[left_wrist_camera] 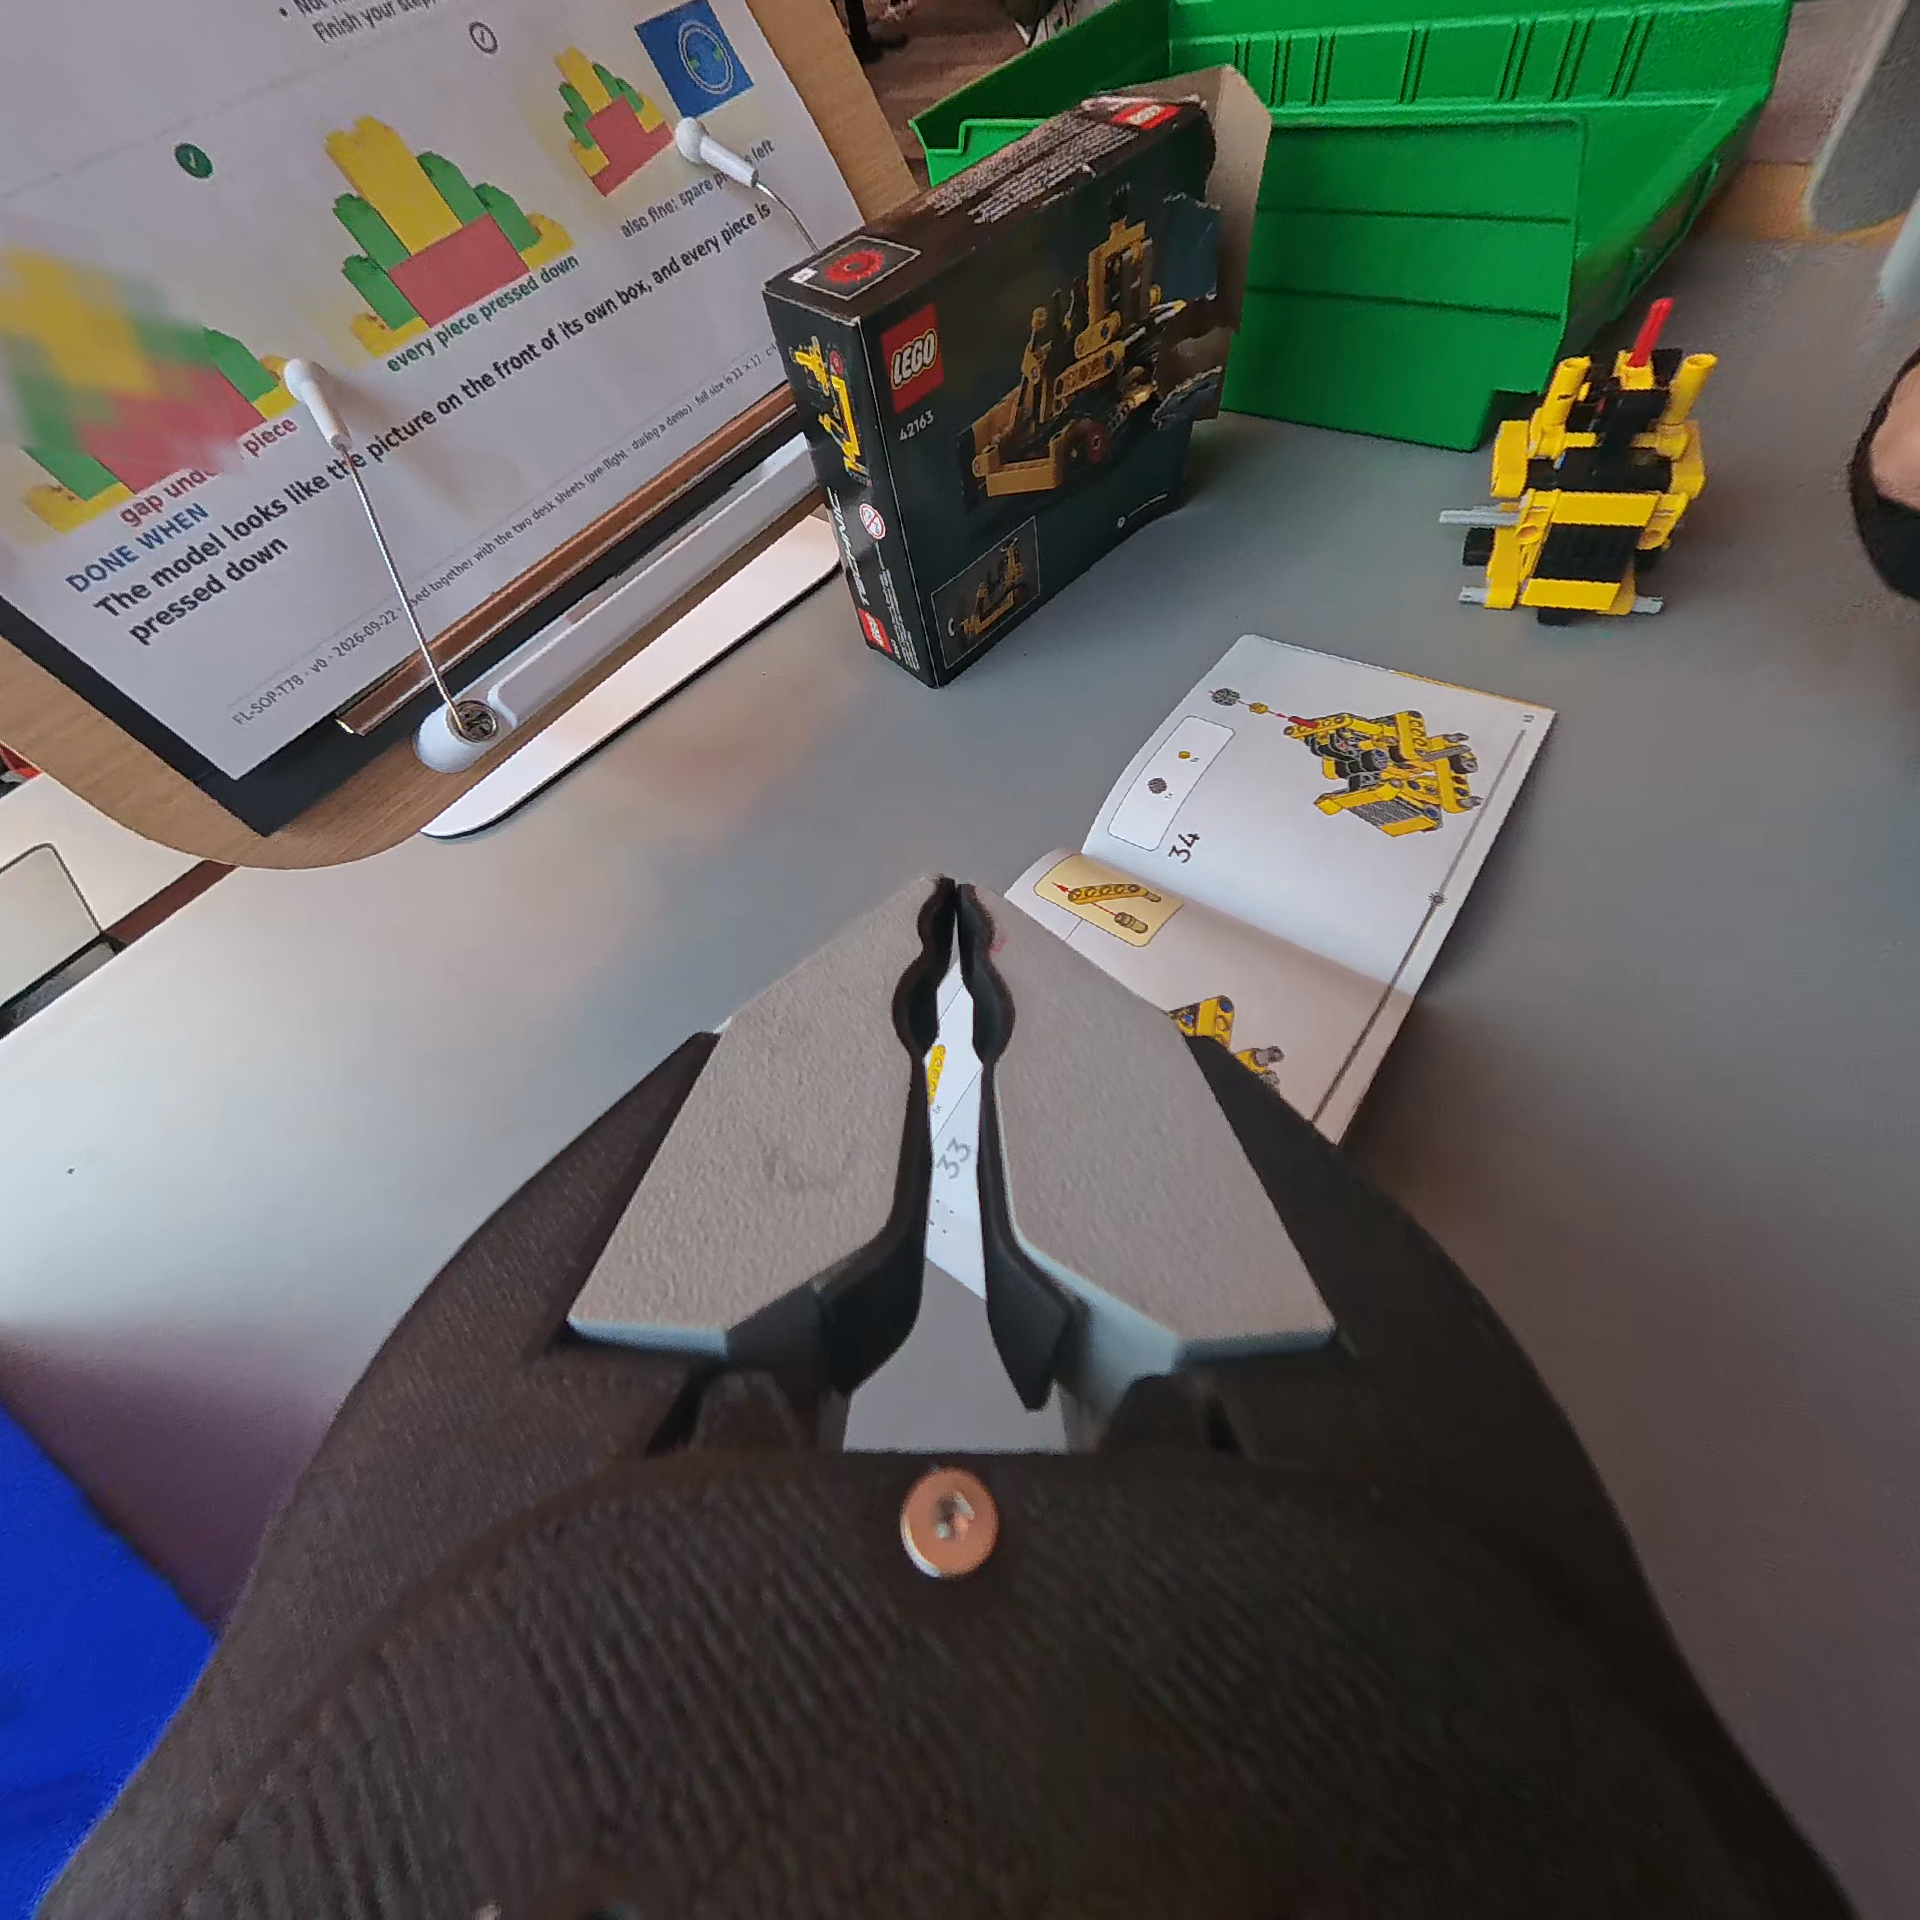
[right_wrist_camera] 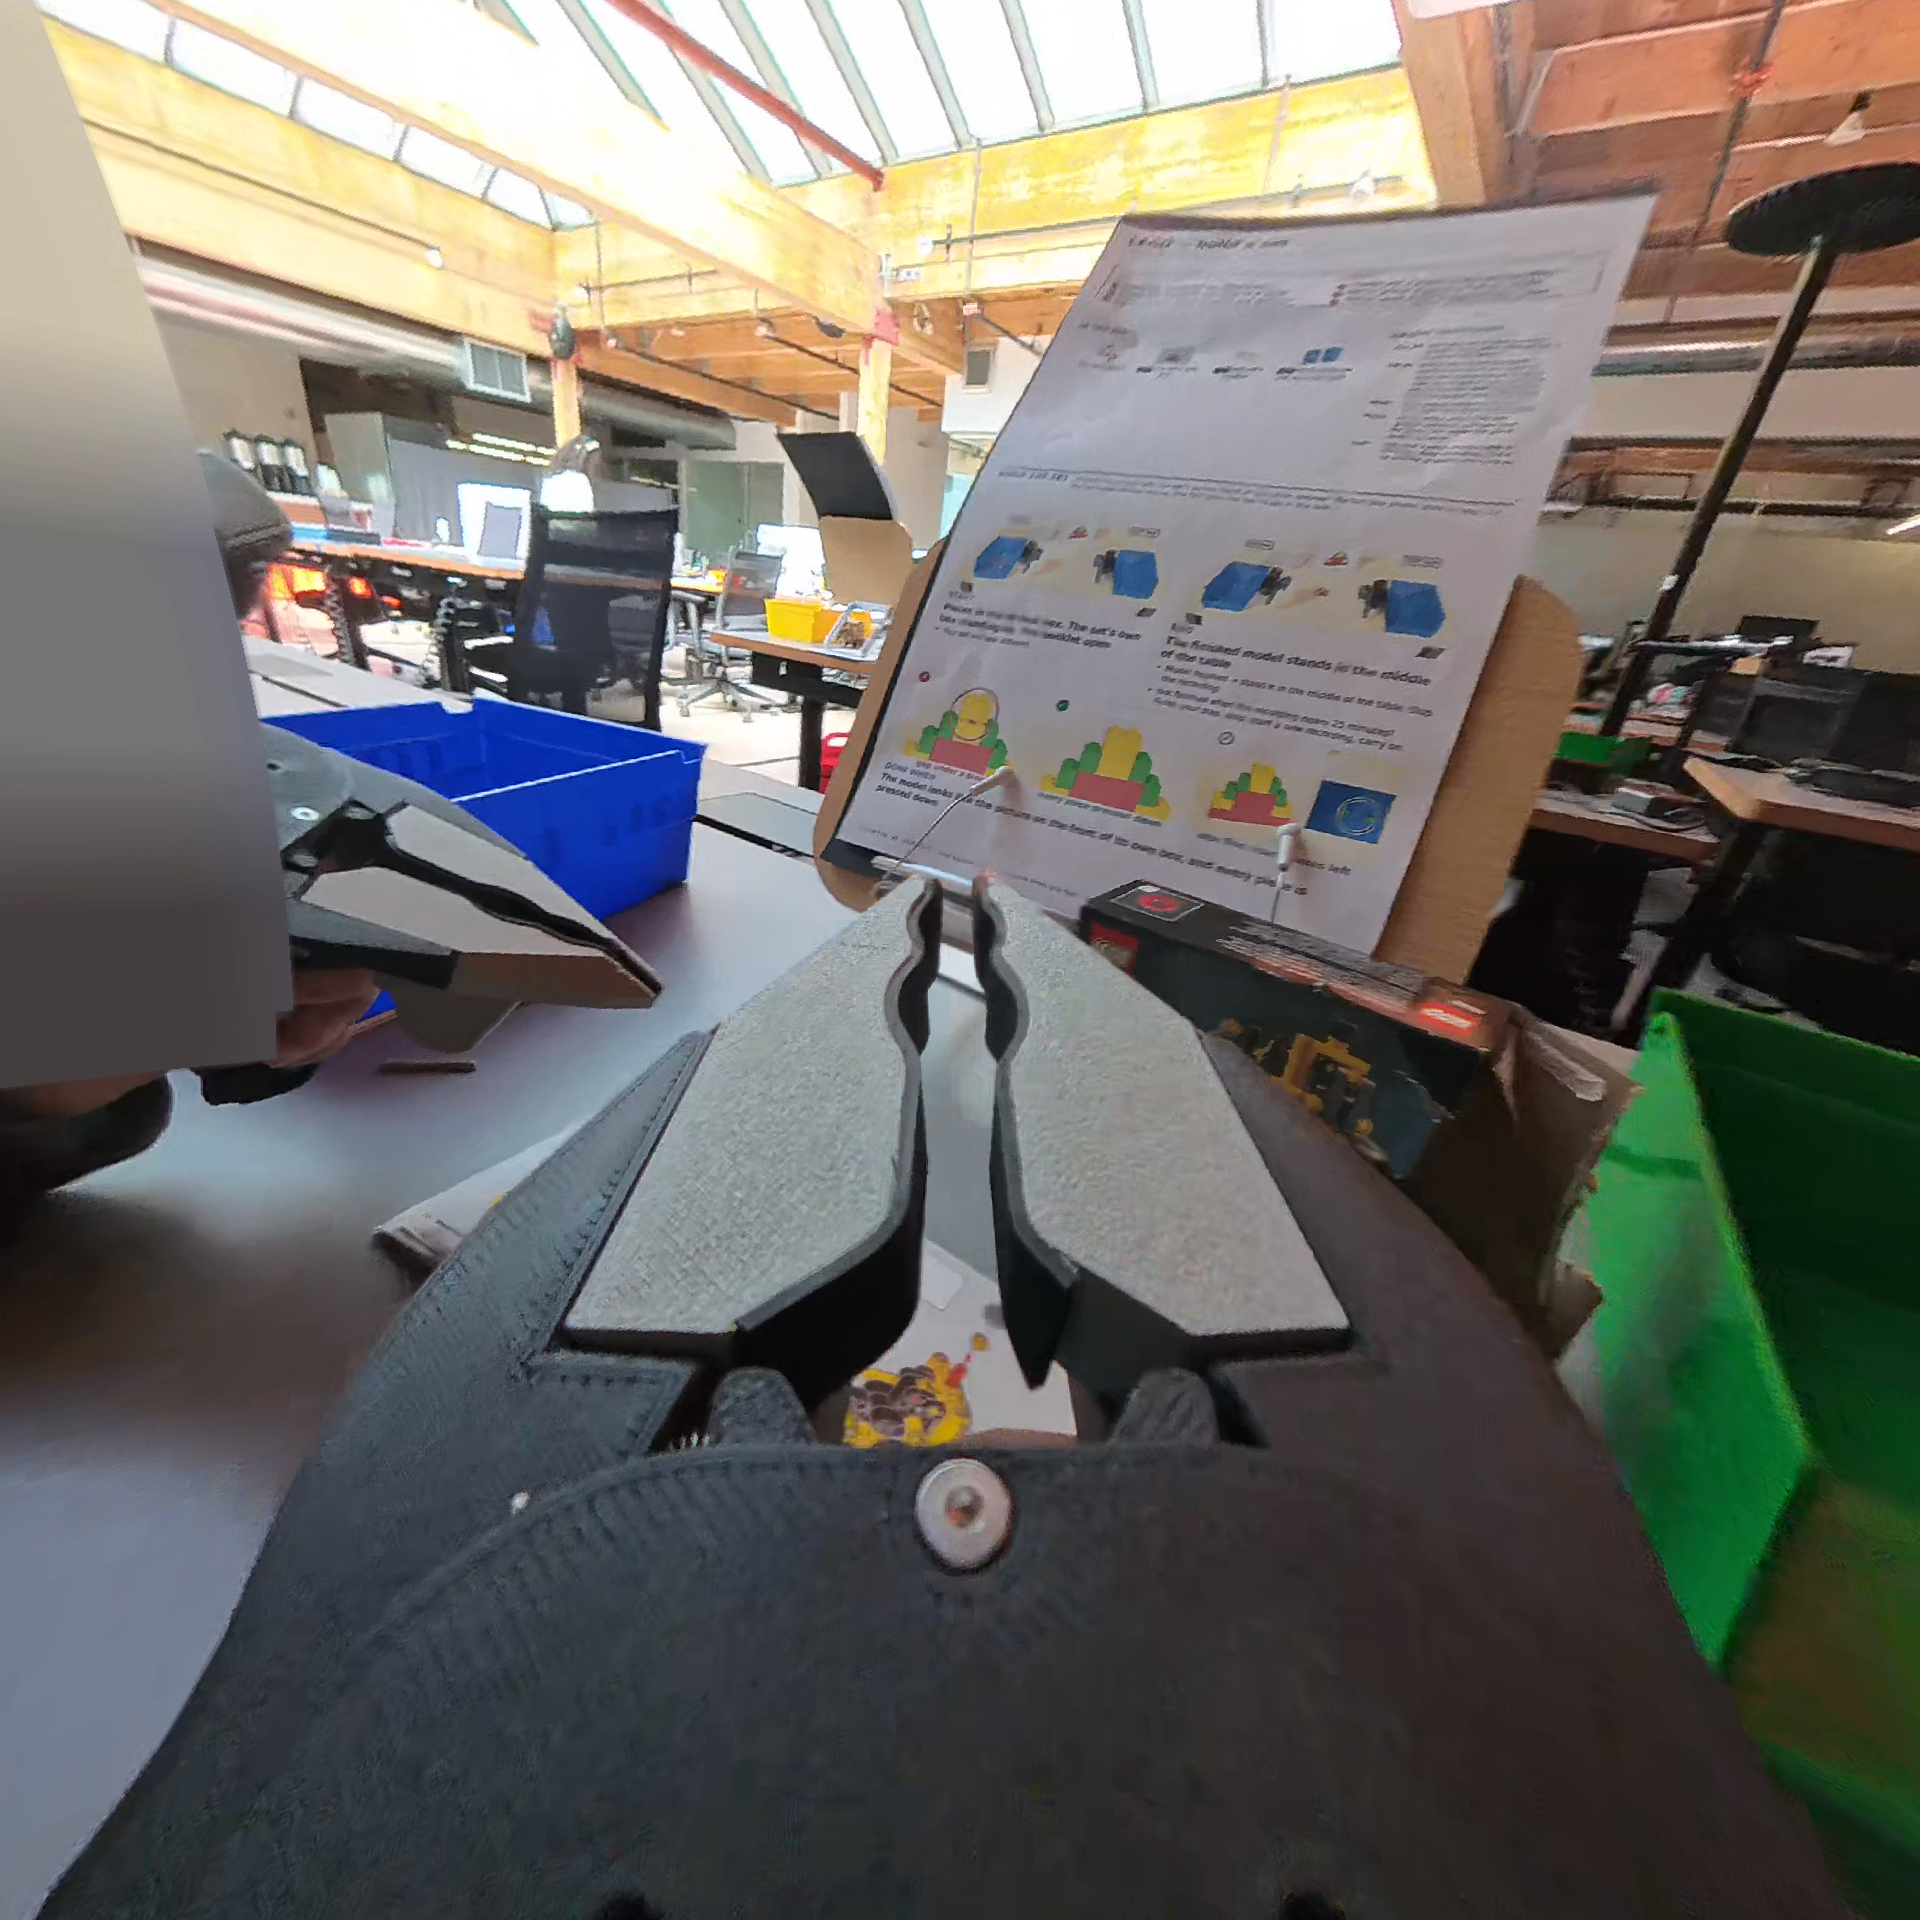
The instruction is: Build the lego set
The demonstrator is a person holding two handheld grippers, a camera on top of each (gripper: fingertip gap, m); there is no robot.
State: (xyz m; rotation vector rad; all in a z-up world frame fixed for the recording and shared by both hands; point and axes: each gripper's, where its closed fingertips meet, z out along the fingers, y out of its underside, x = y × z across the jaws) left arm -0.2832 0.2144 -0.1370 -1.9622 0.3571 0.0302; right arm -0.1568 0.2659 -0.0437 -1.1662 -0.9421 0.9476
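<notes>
A partly built yellow and black model (left_wrist_camera: 1579, 488) stands on the grey table at the far right, in front of the green bin. The open instruction booklet (left_wrist_camera: 1299, 852) lies flat just beyond and under my left gripper (left_wrist_camera: 956, 896). That gripper is shut with its tips touching and nothing seen between them. It also shows in the right wrist view (right_wrist_camera: 636, 982), low over the table at the left. My right gripper (right_wrist_camera: 956, 888) is raised above the booklet (right_wrist_camera: 914, 1392), nearly closed with a thin gap and empty. The model is not in the right wrist view.
The black set box (left_wrist_camera: 997, 416) (right_wrist_camera: 1299, 997) stands upright behind the booklet. A green bin (left_wrist_camera: 1455, 208) (right_wrist_camera: 1766, 1299) is at the right. A blue bin (right_wrist_camera: 540, 790) is at the left. A printed sheet on a wooden stand (left_wrist_camera: 364, 312) (right_wrist_camera: 1226, 582) stands at the back. The gap from one gripper's tips to the other's is roughly 15 cm.
</notes>
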